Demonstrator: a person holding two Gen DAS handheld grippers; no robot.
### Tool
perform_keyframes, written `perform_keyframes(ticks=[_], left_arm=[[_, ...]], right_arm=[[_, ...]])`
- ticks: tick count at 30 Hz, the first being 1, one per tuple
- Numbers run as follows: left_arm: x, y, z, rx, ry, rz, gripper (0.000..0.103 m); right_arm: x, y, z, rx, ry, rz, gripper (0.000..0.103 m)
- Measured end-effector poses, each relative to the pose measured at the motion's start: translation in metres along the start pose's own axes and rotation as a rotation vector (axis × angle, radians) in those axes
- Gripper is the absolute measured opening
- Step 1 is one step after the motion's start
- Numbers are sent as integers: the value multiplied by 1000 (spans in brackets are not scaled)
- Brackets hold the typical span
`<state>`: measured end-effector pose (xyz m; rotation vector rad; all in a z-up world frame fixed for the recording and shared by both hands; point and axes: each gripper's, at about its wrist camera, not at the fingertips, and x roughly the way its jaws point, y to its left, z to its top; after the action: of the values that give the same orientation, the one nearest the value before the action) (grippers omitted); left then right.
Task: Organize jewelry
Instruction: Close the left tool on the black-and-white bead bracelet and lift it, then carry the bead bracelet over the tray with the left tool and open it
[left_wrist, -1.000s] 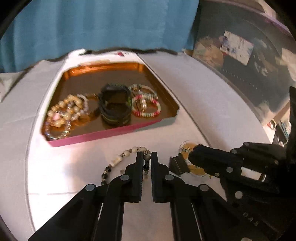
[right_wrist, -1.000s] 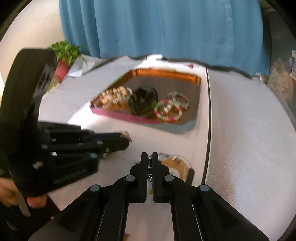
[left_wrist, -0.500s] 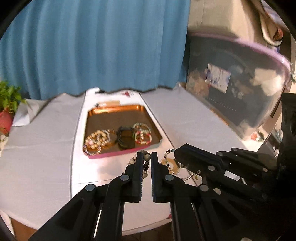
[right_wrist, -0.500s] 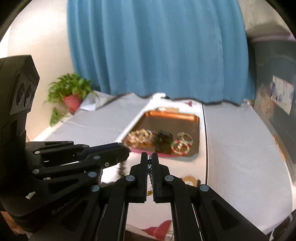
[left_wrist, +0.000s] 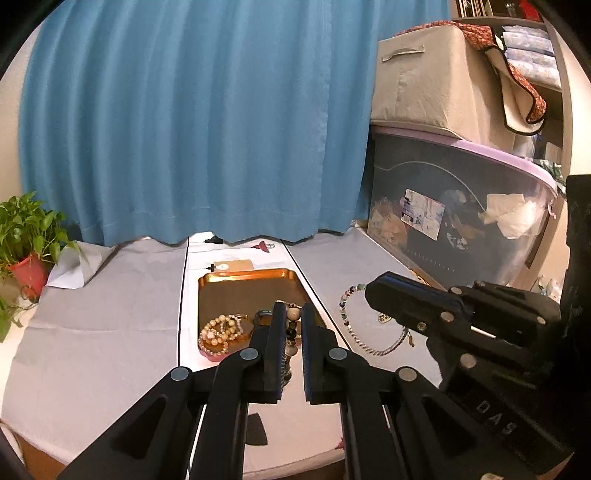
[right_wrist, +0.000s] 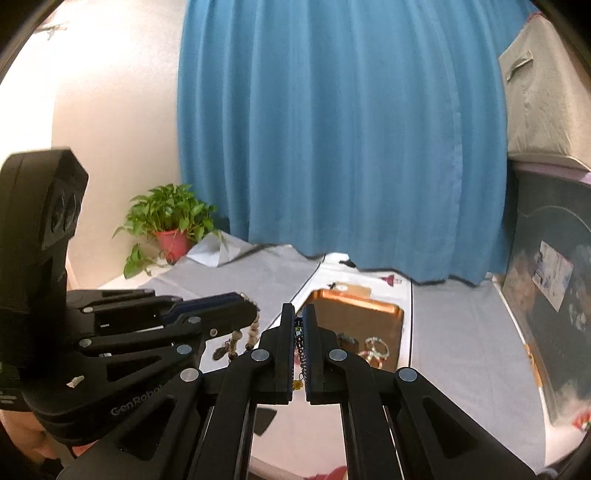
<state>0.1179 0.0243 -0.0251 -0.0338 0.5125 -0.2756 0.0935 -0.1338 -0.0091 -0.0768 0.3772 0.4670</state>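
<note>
My left gripper is shut on a beaded bracelet of cream and black beads, held high above the table; it also hangs from the left gripper in the right wrist view. My right gripper is shut on a thin chain necklace; in the left wrist view the chain dangles in a loop with small charms. A copper tray on the white table strip holds several bracelets; it also shows in the right wrist view.
A blue curtain hangs behind the table. A potted plant stands at the far left. A large clear storage bin with a fabric box on top stands at the right. Grey cloth covers the table.
Both grippers have lifted up and away from the table with their jewelry; the tray now looks smaller and lower, and the bracelet and chain hang in the air.
</note>
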Motion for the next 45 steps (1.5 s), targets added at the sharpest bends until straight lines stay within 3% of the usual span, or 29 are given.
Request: perform_keyframes(ticks=[4,12,20,31,36,45], left_arm=[[9,16,8,16,-23,-1,6],[48,81,32,-81,-28,-43,5],[104,117,35,-143,-35,-79,6],[233,144,9,-246,82,-39,6],[291,164,-11,-326,206,-45,6],[327,157,-40,-171,318,76,6]], right_arm=[[12,-3,11,-19,-1,6,4],[65,-46,24,53,2,16,4],[122,-76,22,19,20,22,4],[238,-131,-7,11,105,29,4],[288,-156,-38,91,196,51,4],[338,-173,-89,169,333,139,4]])
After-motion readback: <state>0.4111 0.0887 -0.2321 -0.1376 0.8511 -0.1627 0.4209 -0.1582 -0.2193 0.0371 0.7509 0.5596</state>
